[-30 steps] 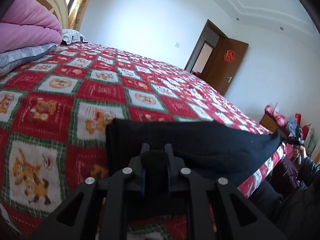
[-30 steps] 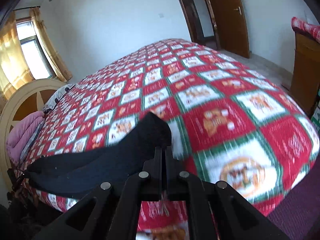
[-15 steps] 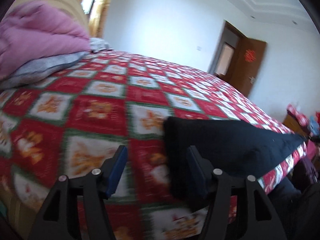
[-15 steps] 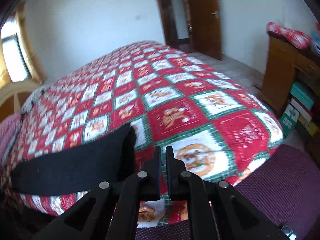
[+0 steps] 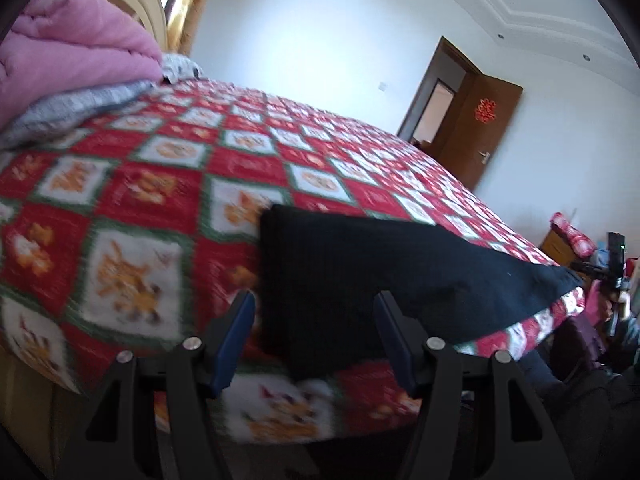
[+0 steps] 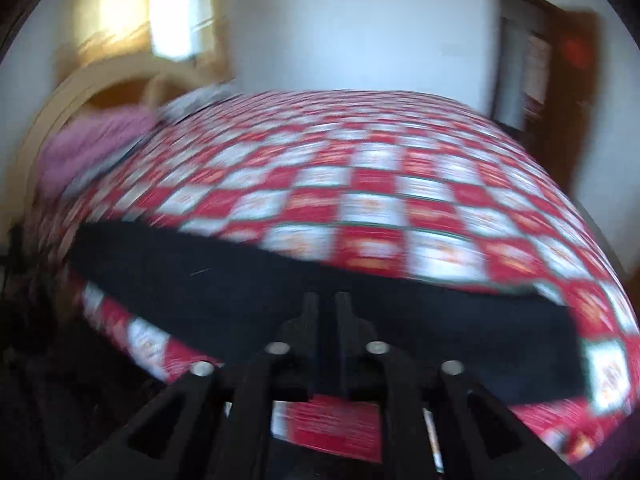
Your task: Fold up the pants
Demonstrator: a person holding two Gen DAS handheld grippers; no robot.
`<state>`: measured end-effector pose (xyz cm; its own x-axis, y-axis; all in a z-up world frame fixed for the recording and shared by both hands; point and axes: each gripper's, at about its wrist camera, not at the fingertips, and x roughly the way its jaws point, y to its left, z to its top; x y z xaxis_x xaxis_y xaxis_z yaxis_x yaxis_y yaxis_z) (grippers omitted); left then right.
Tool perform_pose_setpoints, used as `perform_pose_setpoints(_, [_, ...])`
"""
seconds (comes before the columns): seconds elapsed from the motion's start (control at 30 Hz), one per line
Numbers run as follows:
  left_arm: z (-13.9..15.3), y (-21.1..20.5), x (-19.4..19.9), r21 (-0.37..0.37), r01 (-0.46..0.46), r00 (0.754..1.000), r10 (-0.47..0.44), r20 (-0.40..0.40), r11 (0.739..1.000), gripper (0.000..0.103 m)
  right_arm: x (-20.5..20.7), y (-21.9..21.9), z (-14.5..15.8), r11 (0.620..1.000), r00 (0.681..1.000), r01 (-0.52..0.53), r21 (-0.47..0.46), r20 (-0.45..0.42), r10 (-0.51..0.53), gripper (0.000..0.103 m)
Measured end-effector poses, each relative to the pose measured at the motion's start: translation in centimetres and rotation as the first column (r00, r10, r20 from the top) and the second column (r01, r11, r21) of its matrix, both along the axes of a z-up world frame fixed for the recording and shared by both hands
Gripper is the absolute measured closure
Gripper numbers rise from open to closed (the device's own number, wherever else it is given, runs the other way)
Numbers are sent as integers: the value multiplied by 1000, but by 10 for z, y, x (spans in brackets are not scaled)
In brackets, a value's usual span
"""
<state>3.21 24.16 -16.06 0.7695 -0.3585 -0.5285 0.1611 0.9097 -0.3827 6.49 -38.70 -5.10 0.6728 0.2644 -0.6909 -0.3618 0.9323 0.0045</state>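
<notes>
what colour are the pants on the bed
Black pants, plain, no pattern; clearest in the left wrist view.

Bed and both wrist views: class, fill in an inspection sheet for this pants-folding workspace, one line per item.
Surface: bed under a red, white and green checked cover, blurred in the right view.
Job's things: black pants lying in a long strip along the near edge.
Clutter: pink quilt on grey bedding by the headboard.
Grippers: left gripper open, holding nothing, pants end in front of it; right gripper with jaws opening, a narrow gap, nothing gripped, over the pants.
Cables: nothing seen.
Surroundings: white walls, open brown door, window with curtains, wooden cabinet.
</notes>
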Motion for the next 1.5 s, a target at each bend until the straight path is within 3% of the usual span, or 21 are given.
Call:
perform_pose_setpoints(0.03, [-3, -4, -1, -2, 4, 1000, -4, -20, 1000, 38, 0, 31, -7, 997, 997, -79, 0, -13, 79, 49])
perform_pose_setpoints(0.07, [-6, -5, -2, -1, 8, 999, -8, -37, 1000, 39, 0, 53, -13, 990, 990, -138, 16, -27, 138, 44])
perform_pose_setpoints(0.2, [-20, -10, -4, -6, 12, 995, -13, -99, 1000, 43, 5, 133, -39, 950, 949, -300, 82, -72, 306, 43])
perform_pose_setpoints(0.33, [-25, -11, -6, -64, 9, 995, -15, -103, 998, 44, 14, 204, -63, 942, 940, -335, -6, -67, 334, 43])
perform_pose_setpoints(0.47, [-27, -14, -3, -38, -5, 993, 1, -121, 999, 53, 21, 250, -76, 916, 913, -402, -6, -80, 400, 43])
perform_pose_setpoints(0.53, [-26, -15, -3, -26, -3, 994, 0, -114, 1000, 63, 22, 271, -82, 902, 901, -431, -39, -78, 427, 43])
perform_pose_setpoints(0.6, [-23, -18, -3, 5, 5, 993, -4, -115, 1000, 91, 22, 292, -89, 892, 895, -446, -78, -70, 441, 43])
perform_pose_setpoints(0.63, [-20, -18, -3, 26, 1, 993, 2, -115, 1000, 94, 21, 299, -91, 887, 891, -454, -87, -69, 449, 43])
perform_pose_setpoints(0.93, [-14, -6, 4, 33, -21, 990, 25, -136, 999, 94, 20, 329, -119, 860, 873, -488, -153, -112, 475, 43])
perform_pose_setpoints(1.1, [18, 17, 5, 77, -98, 993, 103, -59, 992, 95, 20, 326, -112, 840, 848, -528, -125, -128, 514, 43])
perform_pose_setpoints(1.2, [30, 17, 16, 86, -101, 994, 104, -35, 991, 94, 25, 328, -114, 853, 864, -503, -140, -119, 490, 43])
perform_pose_setpoints(1.27, [31, 11, 31, 79, -89, 995, 92, -40, 993, 82, 30, 327, -115, 873, 877, -476, -107, -123, 464, 43])
perform_pose_setpoints(1.3, [30, 7, 39, 74, -84, 995, 88, -49, 994, 68, 31, 327, -115, 879, 881, -468, -94, -124, 456, 43])
perform_pose_setpoints(1.37, [24, 3, 58, 78, -92, 993, 97, -63, 993, 51, 31, 326, -112, 886, 887, -457, -80, -112, 448, 43])
perform_pose_setpoints(1.5, [11, -3, 89, 61, -95, 989, 101, -107, 994, 53, 28, 320, -107, 893, 898, -439, -103, -77, 433, 43])
